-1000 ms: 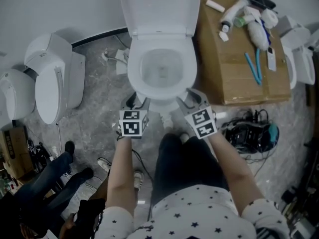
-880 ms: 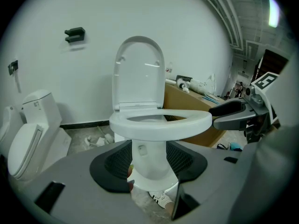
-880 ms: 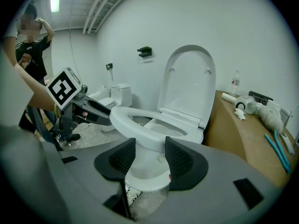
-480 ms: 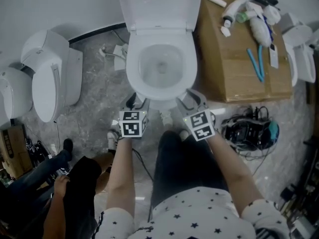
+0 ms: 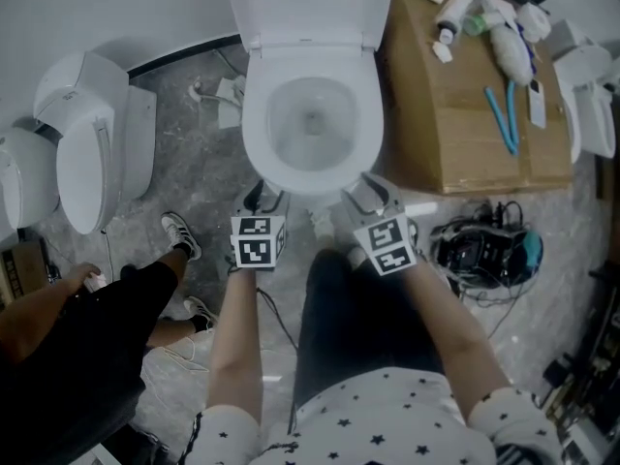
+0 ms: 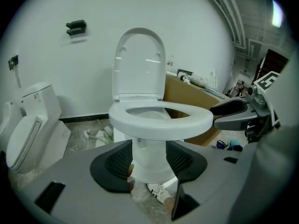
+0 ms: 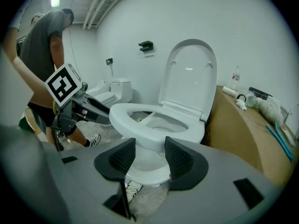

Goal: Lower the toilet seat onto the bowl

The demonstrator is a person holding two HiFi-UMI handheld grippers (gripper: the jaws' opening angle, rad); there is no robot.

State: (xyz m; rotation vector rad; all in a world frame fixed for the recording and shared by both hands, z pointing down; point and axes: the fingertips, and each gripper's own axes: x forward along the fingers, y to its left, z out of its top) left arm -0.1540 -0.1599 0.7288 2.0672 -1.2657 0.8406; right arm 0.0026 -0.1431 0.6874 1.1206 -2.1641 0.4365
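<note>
Both grippers held open in front of a toilet (image 5: 308, 177)

Left gripper (image 5: 263, 200) and right gripper (image 5: 373, 192) sit side by side at the front of the bowl (image 5: 310, 124), seen from above. Each carries one cube printed with black-and-white square markers, which are patterns rather than letters. That makes two cubes in all.

In the left gripper view, the left gripper (image 6: 148, 158) has its two black ribbed pads well apart with nothing between them. The base of the toilet shows beyond the gap. In the right gripper view, the right gripper (image 7: 150, 158) is likewise spread and holds nothing.

The toilet seat (image 5: 254, 129) is a single white ring. It lies flat on the bowl, just beyond both grippers and not touching them. The lid (image 5: 310, 3) stands upright against the white wall.

Two more white toilets (image 5: 92, 139) stand on the grey floor to the left. One cardboard box (image 5: 455, 114) stands just right of the bowl. On it lie two blue tools (image 5: 504, 114) and some white bottles (image 5: 460, 8), whose print is too small to read. A bundle of black cables (image 5: 480, 255) lies on the floor below the box.

A second person in dark clothes (image 5: 68, 347) stands at the lower left, with one sneaker (image 5: 182, 235) in view.
</note>
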